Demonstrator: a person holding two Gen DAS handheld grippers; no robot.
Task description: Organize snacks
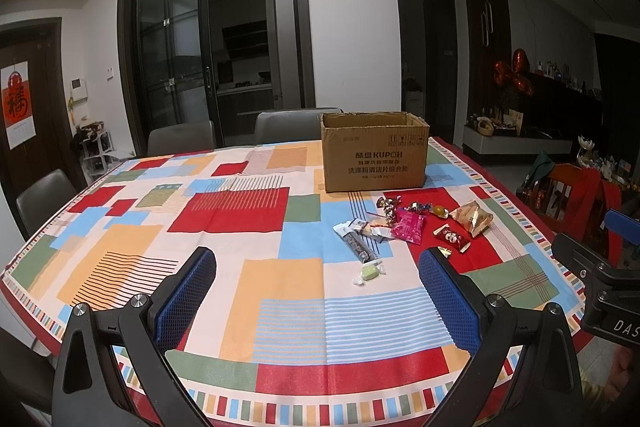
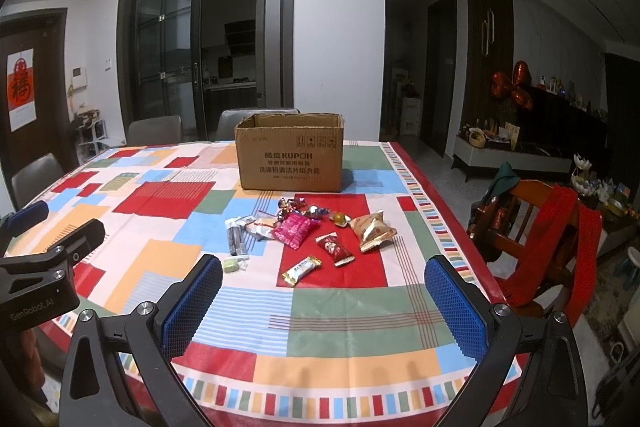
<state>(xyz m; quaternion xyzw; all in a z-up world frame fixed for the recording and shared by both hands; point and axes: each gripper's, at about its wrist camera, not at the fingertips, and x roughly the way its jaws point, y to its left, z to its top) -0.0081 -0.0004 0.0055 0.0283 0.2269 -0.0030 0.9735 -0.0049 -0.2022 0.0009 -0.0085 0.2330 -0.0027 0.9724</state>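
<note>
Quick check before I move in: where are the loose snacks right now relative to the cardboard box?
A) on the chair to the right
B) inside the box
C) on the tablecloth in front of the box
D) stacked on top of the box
C: the snacks lie scattered on the tablecloth on the near side of the open cardboard box, and both grippers, left and right, are open and empty.

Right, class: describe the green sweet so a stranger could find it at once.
Start at the cardboard box on the tablecloth; the snack pile lies in front of it. At the pile's near left edge, just below the long dark bars, sits the green sweet, the only pale green piece, in a clear wrapper.
</note>
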